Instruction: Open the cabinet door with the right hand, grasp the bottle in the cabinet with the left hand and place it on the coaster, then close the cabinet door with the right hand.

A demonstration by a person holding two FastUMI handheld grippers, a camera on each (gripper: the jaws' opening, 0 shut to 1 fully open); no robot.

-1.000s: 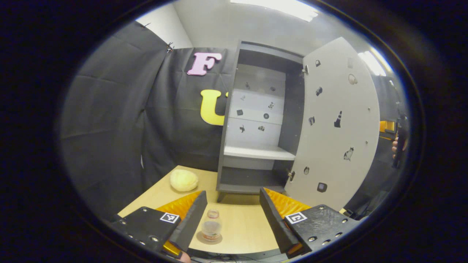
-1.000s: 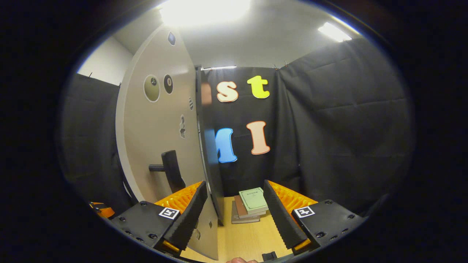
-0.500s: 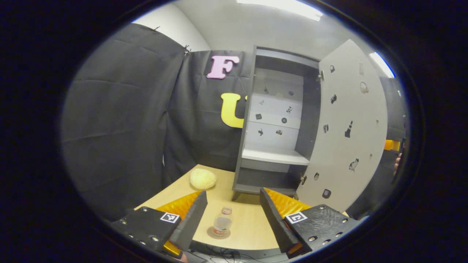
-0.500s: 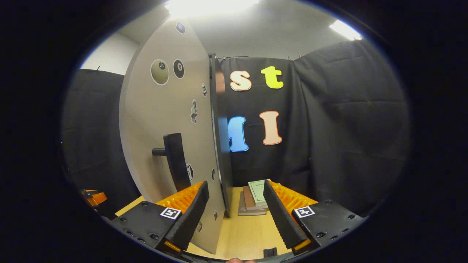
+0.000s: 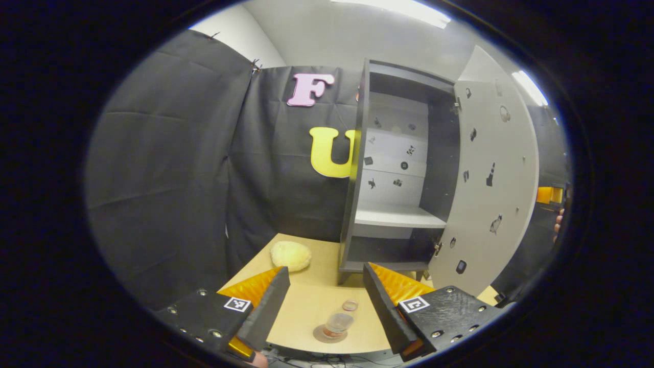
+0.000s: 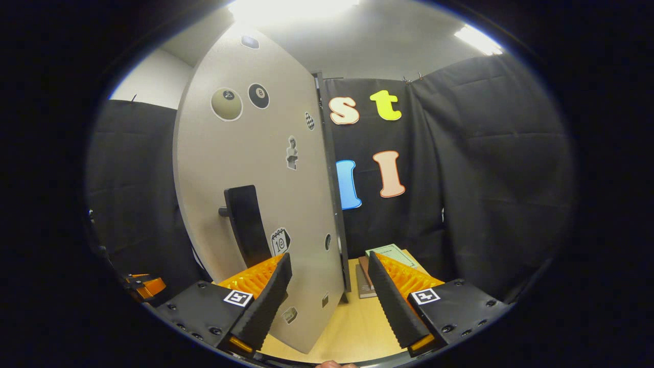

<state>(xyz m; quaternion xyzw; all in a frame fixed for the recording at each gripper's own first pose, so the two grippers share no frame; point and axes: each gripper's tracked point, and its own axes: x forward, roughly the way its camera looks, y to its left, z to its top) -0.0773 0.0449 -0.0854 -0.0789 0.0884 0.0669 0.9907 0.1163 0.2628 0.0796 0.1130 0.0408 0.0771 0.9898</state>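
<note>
Cabinet (image 5: 393, 168) is seen on the counter (image 5: 306, 301), door (image 6: 255, 179) swung open. Bottle (image 5: 338, 324) is stood upright on the coaster (image 5: 329, 335), long axis vertical, cap up. Left gripper (image 5: 326, 301) is spread wide, empty; right gripper (image 6: 329, 291) likewise wide, beside the door handle (image 6: 247, 225).

"8" on door (image 6: 255, 204) sticker (image 6: 258, 95)
</note>
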